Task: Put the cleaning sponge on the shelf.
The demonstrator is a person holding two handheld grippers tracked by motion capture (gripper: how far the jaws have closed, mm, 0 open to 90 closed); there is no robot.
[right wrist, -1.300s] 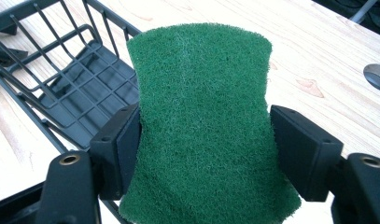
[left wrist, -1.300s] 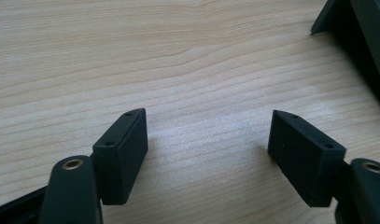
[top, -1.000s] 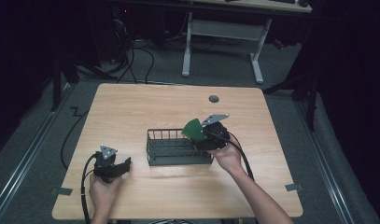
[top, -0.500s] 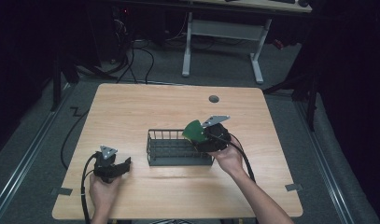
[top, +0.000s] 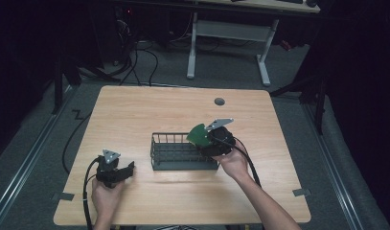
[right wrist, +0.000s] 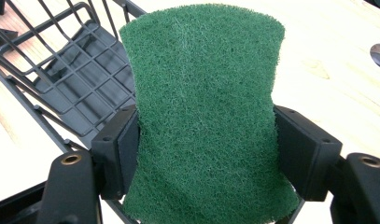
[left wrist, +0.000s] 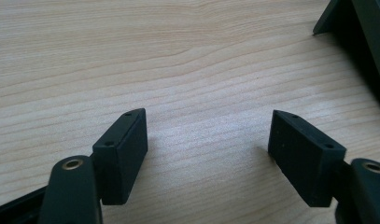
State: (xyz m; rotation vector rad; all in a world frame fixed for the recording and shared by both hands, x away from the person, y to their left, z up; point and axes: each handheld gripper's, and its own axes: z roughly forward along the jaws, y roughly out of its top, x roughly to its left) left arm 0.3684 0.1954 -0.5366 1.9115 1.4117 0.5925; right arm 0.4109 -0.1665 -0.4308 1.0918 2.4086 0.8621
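Observation:
A green scouring pad [right wrist: 204, 107] is pinched between the two black jaws of my right gripper [right wrist: 206, 144], which is shut on its lower half. In the high view the green scouring pad [top: 199, 134] hangs over the right end of a black wire basket [top: 183, 152], with my right gripper [top: 212, 141] just right of it. My left gripper [top: 117, 170] rests low near the table's front left, left of the basket. In the left gripper view my left gripper [left wrist: 208, 149] stands open over bare wood with nothing between its jaws.
The wooden table [top: 135, 115] has a round cable hole [top: 219, 101] at the back. A corner of the basket [left wrist: 360, 42] shows at the upper right of the left gripper view. Black cables trail off the front edge. A white desk frame [top: 231, 38] stands beyond.

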